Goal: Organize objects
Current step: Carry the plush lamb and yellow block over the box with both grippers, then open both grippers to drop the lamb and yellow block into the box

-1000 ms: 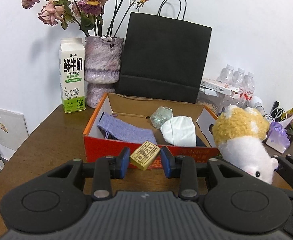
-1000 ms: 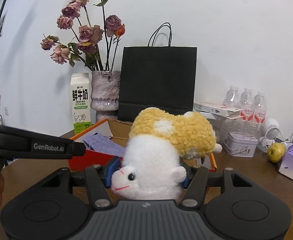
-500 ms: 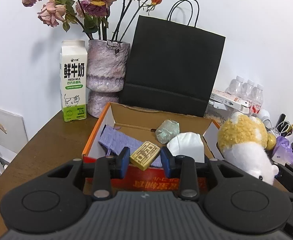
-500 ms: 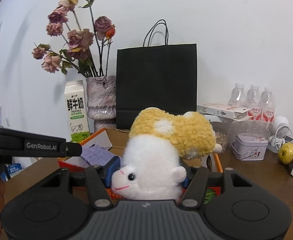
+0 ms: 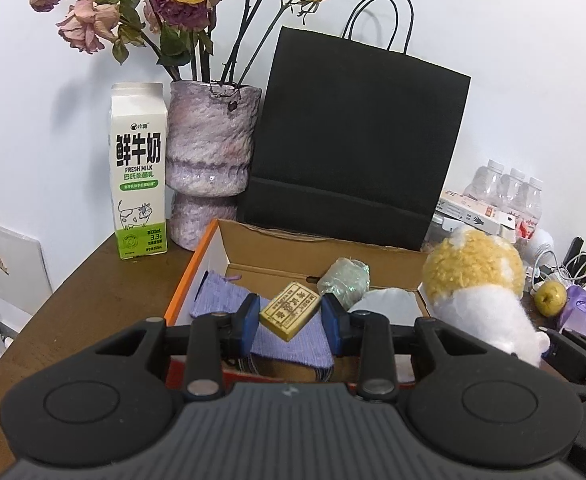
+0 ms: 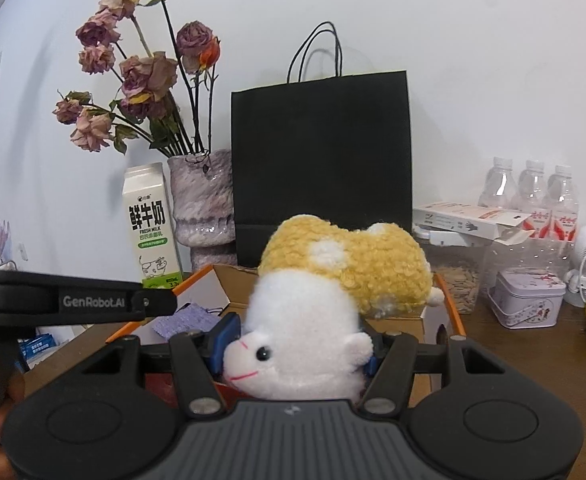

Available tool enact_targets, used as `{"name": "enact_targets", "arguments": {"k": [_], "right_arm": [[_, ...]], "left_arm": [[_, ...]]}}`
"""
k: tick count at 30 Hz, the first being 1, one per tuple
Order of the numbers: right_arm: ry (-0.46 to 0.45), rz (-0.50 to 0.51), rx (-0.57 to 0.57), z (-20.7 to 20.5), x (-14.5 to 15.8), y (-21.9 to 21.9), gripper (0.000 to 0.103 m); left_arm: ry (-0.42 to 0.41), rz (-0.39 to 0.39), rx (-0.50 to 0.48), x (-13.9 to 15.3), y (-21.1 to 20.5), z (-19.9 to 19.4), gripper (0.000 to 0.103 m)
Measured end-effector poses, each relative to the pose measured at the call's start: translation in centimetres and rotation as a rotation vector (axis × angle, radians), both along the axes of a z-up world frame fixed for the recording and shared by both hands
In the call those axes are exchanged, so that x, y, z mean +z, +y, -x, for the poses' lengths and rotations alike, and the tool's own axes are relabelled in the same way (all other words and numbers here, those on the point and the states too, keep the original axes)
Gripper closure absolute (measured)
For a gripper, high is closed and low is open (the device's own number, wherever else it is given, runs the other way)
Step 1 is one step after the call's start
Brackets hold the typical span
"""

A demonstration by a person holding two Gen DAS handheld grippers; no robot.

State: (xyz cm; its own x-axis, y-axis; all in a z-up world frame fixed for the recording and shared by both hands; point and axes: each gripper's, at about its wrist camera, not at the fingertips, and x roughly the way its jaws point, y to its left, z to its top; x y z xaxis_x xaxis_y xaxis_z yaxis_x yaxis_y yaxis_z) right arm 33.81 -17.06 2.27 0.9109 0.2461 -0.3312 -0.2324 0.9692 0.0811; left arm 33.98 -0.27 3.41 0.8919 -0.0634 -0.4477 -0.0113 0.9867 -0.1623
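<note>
The left gripper (image 5: 289,320) has its jaws clamped narrow on a small yellow block (image 5: 289,311), held tilted above the purple cloth (image 5: 229,300) in the orange box (image 5: 191,276); the right gripper (image 6: 295,344) has its jaws set wider on the plush toy (image 6: 333,292), above the box's near wall. Judged best practice: lower each item well inside the walls before releasing. Open floor ahead of the left jaws is limited by the grey bundle (image 5: 345,280) and white item (image 5: 389,304); the black bag (image 5: 353,140) stands close behind.
</note>
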Motion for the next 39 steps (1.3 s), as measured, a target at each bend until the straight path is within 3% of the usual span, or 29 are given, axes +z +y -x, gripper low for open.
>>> {"name": "enact_targets", "arguments": {"k": [19,39], "right_arm": [[0.062,-0.027,0.025,-4.9,-0.4,0.3,0.046],[0.117,0.024,0.002,-8.4,-1.9,0.7,0.041]], "left_arm": [[0.01,-0.01,-0.001,-0.4,0.7,-4.4,0.069],[0.016,-0.046,-0.028,-1.4,-0.4,-7.0,0.068]]}}
